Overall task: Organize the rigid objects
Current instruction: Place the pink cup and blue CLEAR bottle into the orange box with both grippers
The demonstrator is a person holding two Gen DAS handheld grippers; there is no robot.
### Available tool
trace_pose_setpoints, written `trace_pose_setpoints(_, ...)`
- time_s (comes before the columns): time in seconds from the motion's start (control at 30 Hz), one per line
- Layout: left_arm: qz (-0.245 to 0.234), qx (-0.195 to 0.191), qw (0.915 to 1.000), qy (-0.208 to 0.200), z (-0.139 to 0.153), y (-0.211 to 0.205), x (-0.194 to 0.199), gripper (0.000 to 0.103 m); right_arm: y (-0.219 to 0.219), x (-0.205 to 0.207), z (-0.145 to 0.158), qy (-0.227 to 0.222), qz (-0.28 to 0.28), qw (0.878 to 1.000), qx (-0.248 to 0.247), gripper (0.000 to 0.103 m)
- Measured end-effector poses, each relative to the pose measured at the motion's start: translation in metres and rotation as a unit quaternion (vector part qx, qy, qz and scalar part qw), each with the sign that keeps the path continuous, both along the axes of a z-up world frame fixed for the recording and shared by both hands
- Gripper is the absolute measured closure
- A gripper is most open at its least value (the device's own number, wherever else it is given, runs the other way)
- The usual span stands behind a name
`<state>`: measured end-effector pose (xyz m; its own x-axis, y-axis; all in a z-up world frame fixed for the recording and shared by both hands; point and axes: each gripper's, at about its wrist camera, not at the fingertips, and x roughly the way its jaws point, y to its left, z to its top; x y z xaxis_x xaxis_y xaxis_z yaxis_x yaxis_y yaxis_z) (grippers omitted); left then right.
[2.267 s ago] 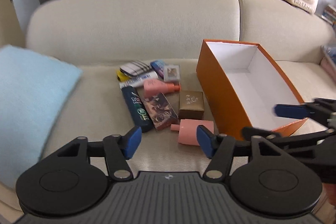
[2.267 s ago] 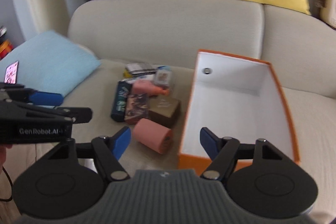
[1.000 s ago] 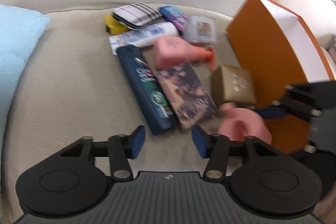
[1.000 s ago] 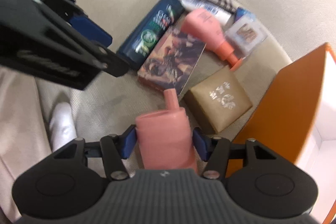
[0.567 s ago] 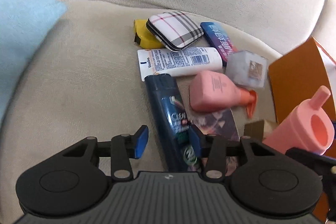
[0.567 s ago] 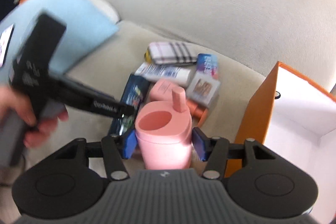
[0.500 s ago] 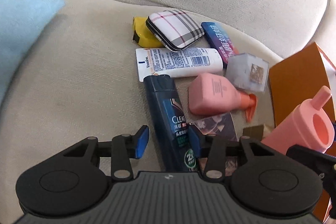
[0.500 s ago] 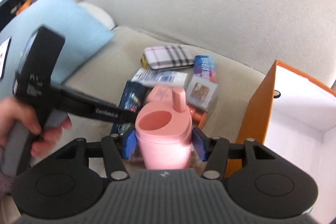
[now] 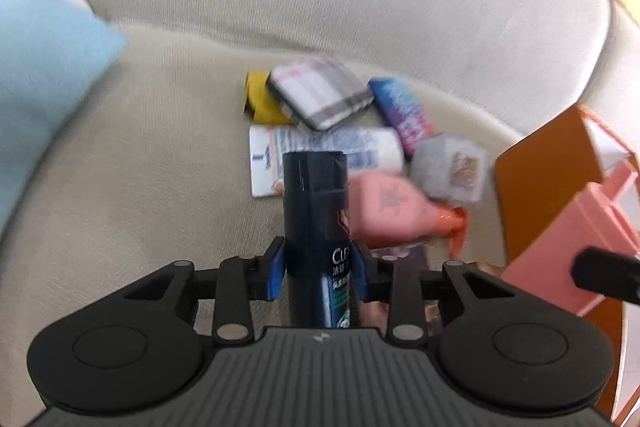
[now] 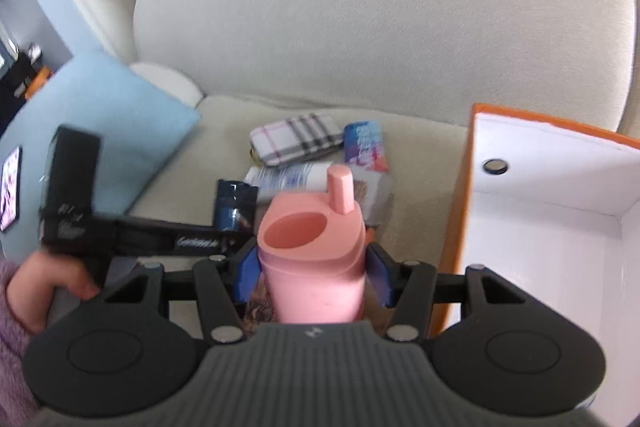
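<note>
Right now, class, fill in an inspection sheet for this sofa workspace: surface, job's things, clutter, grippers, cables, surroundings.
Surface: beige sofa seat, items piled mid-cushion.
Job's things: dark shampoo bottle; pink cup; orange box, nothing seen inside.
Clutter: plaid case, white tube, pink bottle, blue packet.
Grippers: left hand-held gripper, jaws just closing, grips the shampoo bottle; right hand-held gripper clamps the cup.
Cables: nothing seen.
Surroundings: light blue cushion, sofa backrest.

My left wrist camera looks steeply down along its fingers (image 9: 276, 269) at the sofa seat (image 9: 140, 167), close in; my right wrist camera faces likewise from further right; both share the plaid case (image 9: 320, 99) (image 10: 298, 143) and the orange box (image 9: 532, 183) (image 10: 456, 211).
</note>
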<state>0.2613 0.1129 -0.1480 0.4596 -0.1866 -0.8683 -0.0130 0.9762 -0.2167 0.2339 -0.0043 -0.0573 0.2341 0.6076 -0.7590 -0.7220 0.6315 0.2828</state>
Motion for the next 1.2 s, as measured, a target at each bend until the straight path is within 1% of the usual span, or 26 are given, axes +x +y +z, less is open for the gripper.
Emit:
trace_pose_setpoints(0.07, 0.001, 0.001, 0.9998, -0.022, 0.014, -0.004, -0.003, 0.065, -0.006, 0.004, 0.002, 0.013, -0.009, 1.000, 0.017, 0.046)
trace_pose_setpoints(0.13, -0.008, 0.023, 0.9985, -0.049, 0.031, -0.012, -0.009, 0.066, -0.018, 0.005, 0.009, 0.019, -0.017, 0.999, 0.036, 0.046)
trace_pose_setpoints(0.17, -0.012, 0.031, 0.9975, -0.062, 0.040, -0.017, -0.012, 0.066, -0.022, 0.005, 0.013, 0.015, -0.021, 0.999, 0.043, 0.046)
trace_pose_setpoints(0.27, -0.026, 0.010, 0.9956, -0.089, 0.070, -0.026, -0.016, 0.066, -0.036, 0.005, 0.027, 0.002, -0.033, 0.997, 0.064, 0.046)
trace_pose_setpoints(0.33, -0.040, 0.012, 0.9922, -0.118, 0.093, -0.039, -0.021, 0.066, -0.047, 0.008, 0.038, -0.001, -0.041, 0.996, 0.081, 0.046)
trace_pose_setpoints(0.4, -0.057, 0.004, 0.9877, -0.146, 0.116, -0.053, -0.024, 0.066, -0.060, 0.011, 0.051, -0.014, -0.051, 0.994, 0.095, 0.046)
trace_pose_setpoints(0.47, -0.083, -0.013, 0.9824, -0.167, 0.135, -0.071, -0.023, 0.066, -0.073, 0.016, 0.063, -0.031, -0.068, 0.992, 0.102, 0.046)
trace_pose_setpoints(0.53, -0.114, -0.033, 0.9763, -0.181, 0.151, -0.091, -0.018, 0.066, -0.089, 0.024, 0.071, -0.043, -0.087, 0.990, 0.103, 0.046)
trace_pose_setpoints(0.6, -0.145, -0.044, 0.9704, -0.188, 0.158, -0.117, -0.009, 0.066, -0.102, 0.035, 0.071, -0.047, -0.108, 0.988, 0.098, 0.046)
trace_pose_setpoints(0.67, -0.177, -0.044, 0.9651, -0.188, 0.155, -0.145, 0.003, 0.066, -0.117, 0.049, 0.064, -0.041, -0.129, 0.987, 0.090, 0.046)
trace_pose_setpoints(0.77, -0.210, -0.045, 0.9638, -0.158, 0.136, -0.179, 0.025, 0.066, -0.139, 0.072, 0.044, -0.022, -0.160, 0.984, 0.072, 0.046)
trace_pose_setpoints(0.83, -0.227, -0.027, 0.9627, -0.145, 0.122, -0.200, 0.037, 0.066, -0.146, 0.084, 0.027, -0.014, -0.171, 0.984, 0.056, 0.046)
trace_pose_setpoints(0.9, -0.239, -0.007, 0.9618, -0.133, 0.111, -0.215, 0.040, 0.066, -0.150, 0.094, 0.014, -0.011, -0.171, 0.984, 0.039, 0.046)
trace_pose_setpoints(0.97, -0.249, 0.008, 0.9616, -0.116, 0.097, -0.226, 0.049, 0.066, -0.152, 0.104, -0.001, -0.005, -0.170, 0.985, 0.025, 0.046)
trace_pose_setpoints(1.03, -0.255, 0.025, 0.9615, -0.100, 0.087, -0.228, 0.055, 0.066, -0.151, 0.110, -0.015, 0.001, -0.163, 0.986, 0.016, 0.046)
trace_pose_setpoints(1.1, -0.256, 0.047, 0.9609, -0.094, 0.078, -0.231, 0.058, 0.066, -0.145, 0.119, -0.026, 0.004, -0.157, 0.988, 0.010, 0.046)
trace_pose_setpoints(1.2, -0.260, 0.061, 0.9594, -0.091, 0.070, -0.229, 0.062, 0.066, -0.137, 0.128, -0.037, -0.004, -0.153, 0.988, 0.003, 0.046)
